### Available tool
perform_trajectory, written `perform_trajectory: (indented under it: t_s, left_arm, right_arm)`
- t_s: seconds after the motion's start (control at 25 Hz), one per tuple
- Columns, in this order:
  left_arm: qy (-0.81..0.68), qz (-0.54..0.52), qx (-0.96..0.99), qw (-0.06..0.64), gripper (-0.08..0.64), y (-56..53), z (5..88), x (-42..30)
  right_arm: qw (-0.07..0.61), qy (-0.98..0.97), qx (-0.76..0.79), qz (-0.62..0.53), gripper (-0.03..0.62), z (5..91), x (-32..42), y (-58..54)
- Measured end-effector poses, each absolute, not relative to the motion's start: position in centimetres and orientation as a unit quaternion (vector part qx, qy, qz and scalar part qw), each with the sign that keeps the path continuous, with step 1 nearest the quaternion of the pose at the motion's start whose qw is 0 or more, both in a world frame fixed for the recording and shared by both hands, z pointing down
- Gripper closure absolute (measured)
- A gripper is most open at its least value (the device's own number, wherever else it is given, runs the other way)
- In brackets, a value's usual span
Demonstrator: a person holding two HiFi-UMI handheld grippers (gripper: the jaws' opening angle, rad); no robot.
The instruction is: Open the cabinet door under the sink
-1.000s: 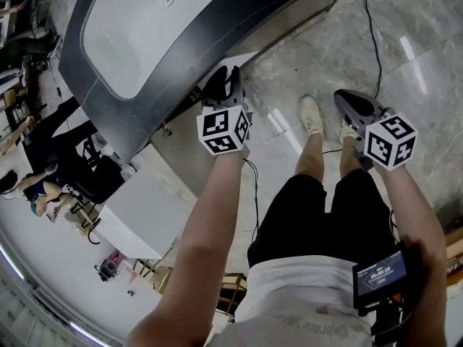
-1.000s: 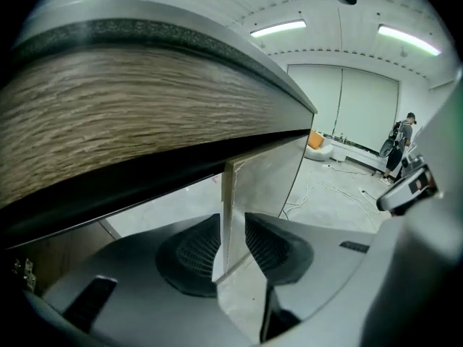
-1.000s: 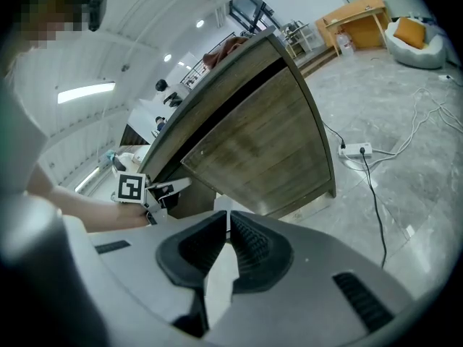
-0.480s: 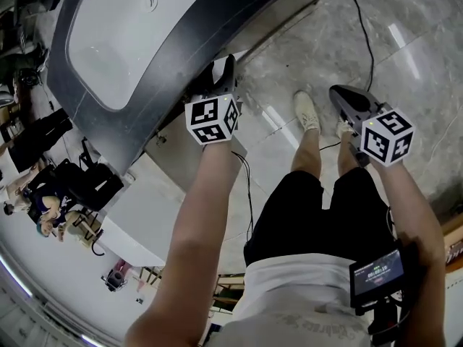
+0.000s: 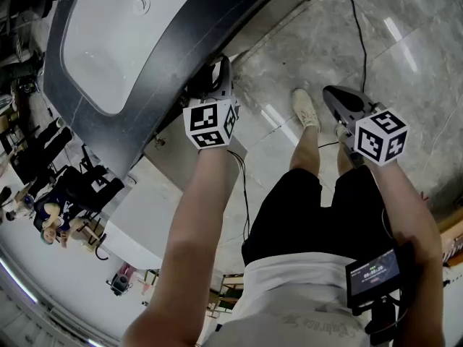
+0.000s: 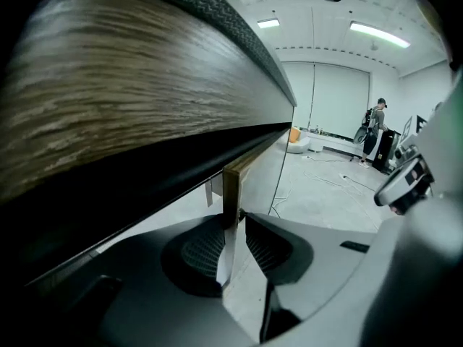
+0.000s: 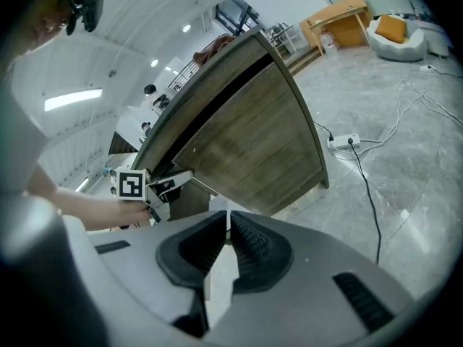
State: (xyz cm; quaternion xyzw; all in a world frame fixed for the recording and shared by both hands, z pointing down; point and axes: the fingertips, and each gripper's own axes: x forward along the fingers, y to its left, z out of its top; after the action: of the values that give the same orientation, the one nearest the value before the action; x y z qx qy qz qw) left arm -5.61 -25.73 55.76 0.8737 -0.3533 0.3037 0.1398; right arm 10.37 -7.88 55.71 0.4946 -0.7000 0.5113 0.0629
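The sink [image 5: 108, 42] is a white basin in a dark grey counter [image 5: 181, 56] over a wood-grain cabinet [image 7: 253, 139]. My left gripper [image 5: 213, 82] reaches under the counter's front edge, and its marker cube shows beside the cabinet [image 7: 130, 185]. In the left gripper view the wooden door edge [image 6: 230, 186] stands upright between the jaws of the left gripper [image 6: 233, 219]. They are closing, with a thin gap still at the right pad. My right gripper [image 5: 340, 100] hangs over the floor to the right, shut and empty [image 7: 227, 219].
The person's legs and shoes [image 5: 304, 110] stand on the grey marble floor. A black cable [image 5: 358, 35] crosses it, and a power strip [image 7: 343, 142] lies by the cabinet's corner. People and chairs [image 5: 51, 194] are at the left.
The left gripper has rolled a little and sits slightly higher under the counter edge. The right gripper has hardly moved.
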Motion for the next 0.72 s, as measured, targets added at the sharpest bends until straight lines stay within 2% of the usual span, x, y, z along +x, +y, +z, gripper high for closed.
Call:
perform_trajectory:
  t_s: [0.72]
  left_arm:
    - [-0.310,0.346,0.873,0.150,0.488,-16.4,55.4,-3.4]
  right_arm:
    - [0.068,-0.694,0.496,0.517,0.565,55.7,13.1,-3.9]
